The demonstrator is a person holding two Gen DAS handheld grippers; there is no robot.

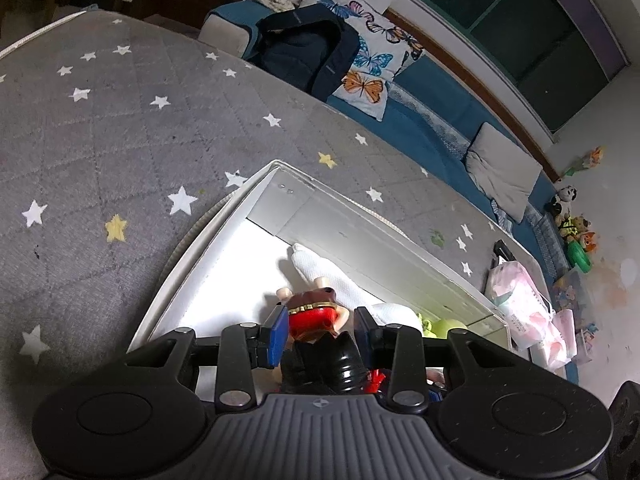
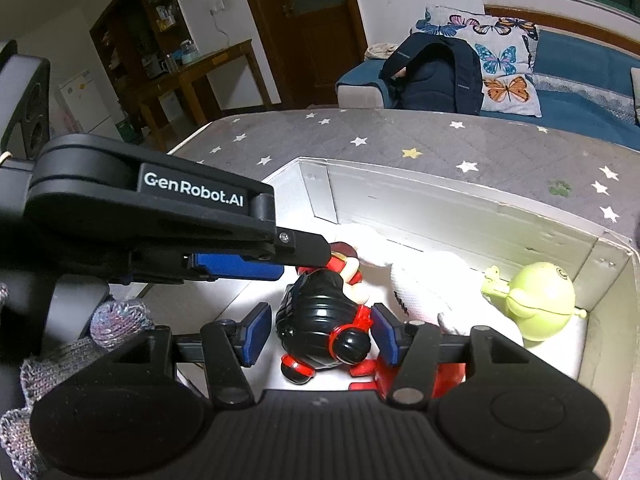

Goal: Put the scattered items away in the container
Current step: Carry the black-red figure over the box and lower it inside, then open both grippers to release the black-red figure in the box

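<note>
Container: white open box (image 2: 460, 204) on my star-print grey bedspread (image 1: 120, 128); every place below is given from this box.
Task item: doll figure (image 2: 324, 320), glossy black hair with bun, red costume, lying inside the box on its floor, toward the near wall.
Left gripper (image 1: 320, 326): over the box's near edge, blue pads narrow, one either side of the doll's red body; the left pad seems to touch it, but I cannot tell whether both pads press or merely flank.
Right gripper (image 2: 316, 330): over the box's near side, jaws part-open around the doll's head; a gap shows at the left pad, so I hold nothing here.
Handling, judged: hard moulded plastic, light, stiff; the glossy rounded hair looks slippery. Thin limbs and bun look like the weak points. I would take it across the torso, not the head.
Other contents: white mesh cloth (image 2: 424, 284), soft, along the box's far wall; green round-headed toy (image 2: 540, 300) in the right far corner.
Outside the box: pink tissue packs (image 1: 520, 304) just beyond its right end.
Legible writing: "GenRobot.AI", white on black, on my left gripper's body, seen in the right wrist view.
Other labels: none readable.
</note>
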